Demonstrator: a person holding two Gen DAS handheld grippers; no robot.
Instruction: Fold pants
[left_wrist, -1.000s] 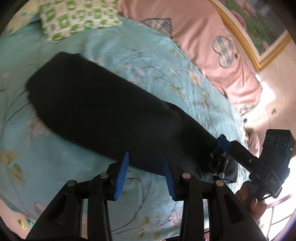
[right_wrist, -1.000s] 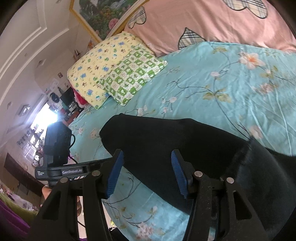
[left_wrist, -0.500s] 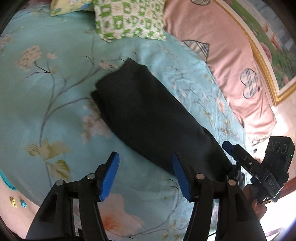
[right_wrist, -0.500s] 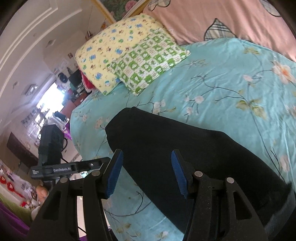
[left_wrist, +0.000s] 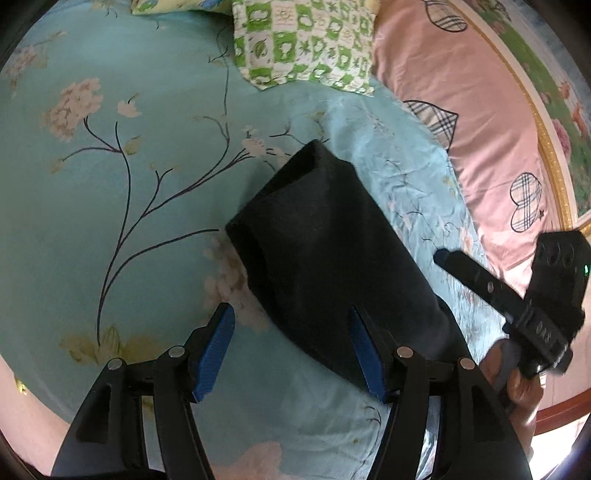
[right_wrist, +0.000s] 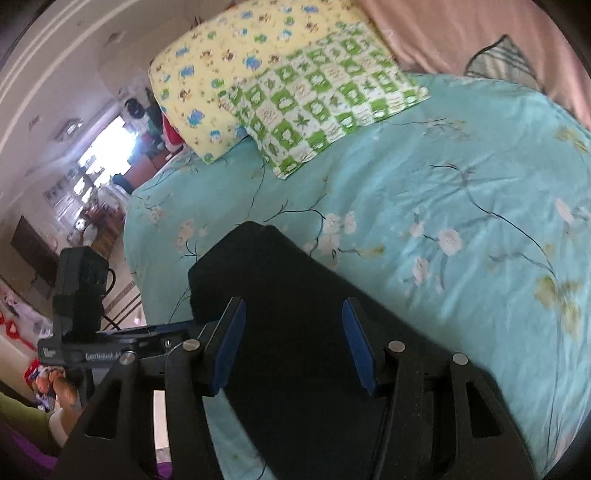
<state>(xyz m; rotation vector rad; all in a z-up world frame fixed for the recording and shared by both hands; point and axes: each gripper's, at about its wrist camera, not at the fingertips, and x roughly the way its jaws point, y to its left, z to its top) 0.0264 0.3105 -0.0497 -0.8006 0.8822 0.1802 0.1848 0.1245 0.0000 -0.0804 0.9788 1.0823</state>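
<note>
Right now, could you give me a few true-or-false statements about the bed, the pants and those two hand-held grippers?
1. The pants are black and lie on the sheet. True.
2. The left hand-held gripper is clamped on the pants. False: its fingers stand apart and grip nothing.
3. The right hand-held gripper is open above the pants. True.
4. The green pillow lies on top of the pants. False: it sits apart from them, near the head of the bed.
5. The sheet is plain white. False: it is turquoise with flowers.
</note>
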